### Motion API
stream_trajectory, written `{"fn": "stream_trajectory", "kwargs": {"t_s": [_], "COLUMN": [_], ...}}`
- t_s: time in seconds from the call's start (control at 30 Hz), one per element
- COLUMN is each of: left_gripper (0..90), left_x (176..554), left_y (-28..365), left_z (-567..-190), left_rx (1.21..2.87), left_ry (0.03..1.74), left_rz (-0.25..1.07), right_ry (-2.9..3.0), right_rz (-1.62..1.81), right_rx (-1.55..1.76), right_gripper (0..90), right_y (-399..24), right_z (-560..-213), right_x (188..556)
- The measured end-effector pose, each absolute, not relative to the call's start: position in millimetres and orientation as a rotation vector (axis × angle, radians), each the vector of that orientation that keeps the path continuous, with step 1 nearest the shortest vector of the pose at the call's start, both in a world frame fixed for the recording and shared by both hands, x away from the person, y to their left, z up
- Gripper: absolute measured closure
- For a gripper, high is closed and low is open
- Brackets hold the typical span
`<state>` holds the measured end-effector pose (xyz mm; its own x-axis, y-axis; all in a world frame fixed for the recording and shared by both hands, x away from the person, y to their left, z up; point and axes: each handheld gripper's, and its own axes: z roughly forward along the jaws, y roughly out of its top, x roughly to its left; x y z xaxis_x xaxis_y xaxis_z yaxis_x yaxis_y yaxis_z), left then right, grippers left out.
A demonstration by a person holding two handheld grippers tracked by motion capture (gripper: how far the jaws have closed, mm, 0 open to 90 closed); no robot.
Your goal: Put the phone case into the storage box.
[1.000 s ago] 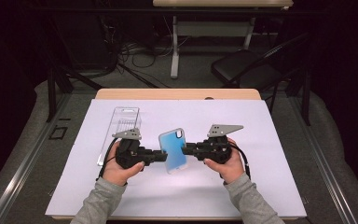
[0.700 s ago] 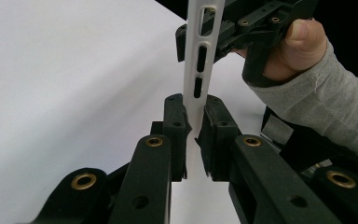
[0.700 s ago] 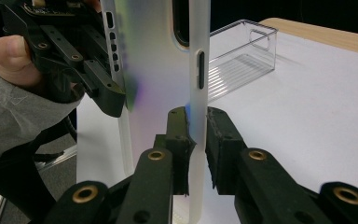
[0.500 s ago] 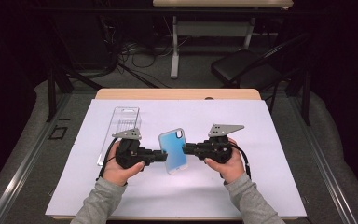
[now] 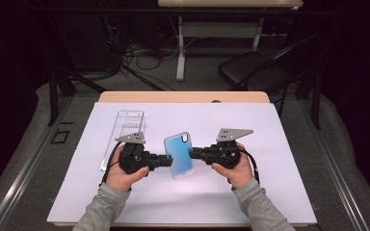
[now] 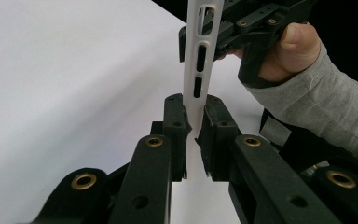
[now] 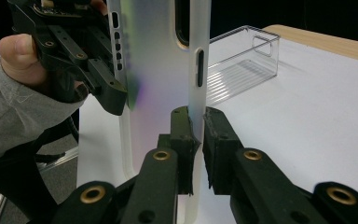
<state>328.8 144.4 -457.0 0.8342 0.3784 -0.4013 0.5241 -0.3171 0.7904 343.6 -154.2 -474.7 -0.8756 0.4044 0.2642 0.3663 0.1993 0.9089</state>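
I am holding a phone case up off the white tabletop between my two tongs, one on each long side. My left tongs are clamped on its left edge; in the left gripper view the thin pale rim runs straight up from between the black pads, which press on it from both sides. My right tongs have just been closing and now pinch the opposite edge, the pads tight on the frosted rim in the right gripper view. The case stands roughly upright, tilted a little, its blue face toward the high camera, the camera cut-out at the top. Whether its lower end clears the tabletop I cannot quite tell from above. A clear plastic tray lies on the tabletop beyond my left hand, apart from the case.
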Motion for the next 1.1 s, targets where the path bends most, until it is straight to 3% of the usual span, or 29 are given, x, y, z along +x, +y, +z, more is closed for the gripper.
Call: {"fn": "stream_trajectory", "kwargs": {"t_s": [1.1], "left_gripper": [81.2], "left_x": [329.5], "left_y": [144.6], "left_z": [-457.6], "left_rx": [1.932], "left_ry": [0.668], "left_rz": [-0.166], "right_ry": [2.368], "right_rz": [1.81], "right_rx": [0.785], "right_gripper": [83.9], "right_y": [-154.1], "right_z": [-474.4], "right_x": [340.5]}}
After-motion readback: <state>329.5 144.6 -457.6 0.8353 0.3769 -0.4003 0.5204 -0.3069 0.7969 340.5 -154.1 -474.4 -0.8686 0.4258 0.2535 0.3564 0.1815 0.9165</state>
